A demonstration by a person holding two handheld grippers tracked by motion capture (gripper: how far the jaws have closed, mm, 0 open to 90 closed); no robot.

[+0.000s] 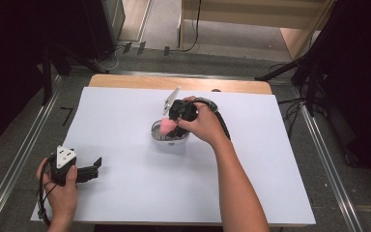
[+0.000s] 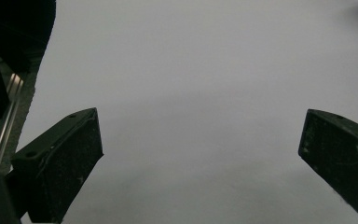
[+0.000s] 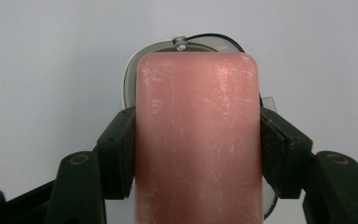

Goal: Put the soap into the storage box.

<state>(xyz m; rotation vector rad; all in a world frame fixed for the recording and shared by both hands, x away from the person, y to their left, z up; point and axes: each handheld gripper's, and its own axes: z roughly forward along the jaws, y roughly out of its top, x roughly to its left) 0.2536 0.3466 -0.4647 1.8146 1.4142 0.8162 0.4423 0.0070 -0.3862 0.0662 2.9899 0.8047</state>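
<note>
A pink bar of soap (image 3: 198, 140) is clamped between the two black jaws of my right gripper (image 3: 198, 149), which is shut on its sides. In the high view the right gripper (image 1: 170, 124) holds the pink soap (image 1: 166, 126) just over a small white and grey oval dish (image 1: 160, 137) near the middle of the white sheet. The dish's rim (image 3: 135, 65) peeks out behind the soap in the right gripper view. My left gripper (image 1: 98, 166) rests at the front left of the sheet, jaws wide apart and empty (image 2: 200, 149).
The white sheet (image 1: 125, 188) covers most of a wooden table (image 1: 125, 81). Metal rails (image 1: 24, 154) run along both sides of the table. Black stands and cables (image 1: 299, 67) sit beyond the far right corner.
</note>
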